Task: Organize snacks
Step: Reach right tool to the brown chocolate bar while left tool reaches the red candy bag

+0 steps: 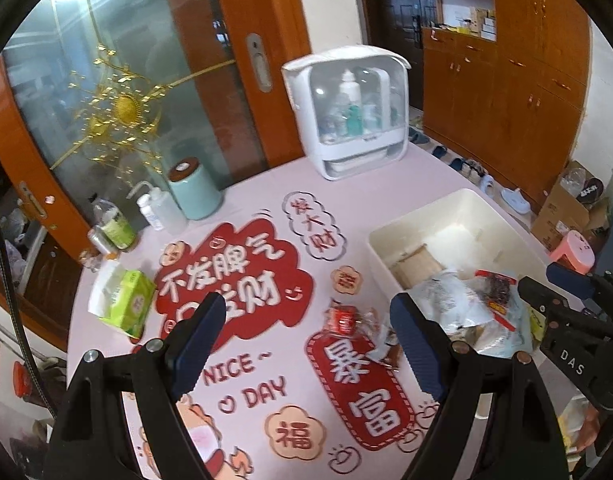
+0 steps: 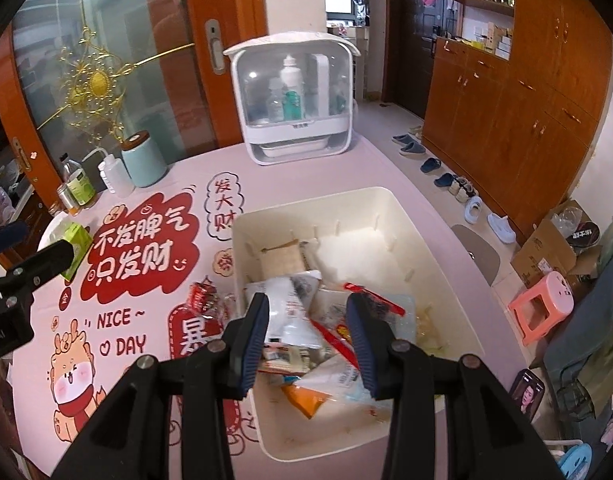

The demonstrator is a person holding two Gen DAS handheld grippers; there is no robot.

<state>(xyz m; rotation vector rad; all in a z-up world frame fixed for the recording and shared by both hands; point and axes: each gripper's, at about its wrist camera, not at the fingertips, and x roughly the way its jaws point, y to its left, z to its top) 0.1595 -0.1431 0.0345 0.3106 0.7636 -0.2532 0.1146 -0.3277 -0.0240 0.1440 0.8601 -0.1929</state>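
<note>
Most packets already in cream plastic bin [image 2: 386, 208]; red-wrapped snacks [image 1: 346, 320] remain on pink counter [image 1: 386, 176]; left claw [image 1: 306, 340] and right claw [image 2: 306, 328] gape empty.

Dim indoor light, slight motion blur, strong fisheye edge distortion.

I see the storage bin [image 2: 242, 240] on the table's [image 2: 178, 168] right part, snack packets [image 2: 290, 312] in it; two wrapped snacks [image 1: 346, 320] lie just left; cosmetics organizer [image 2: 290, 100] stands behind; tissue pack [image 1: 130, 304] far left.
</note>
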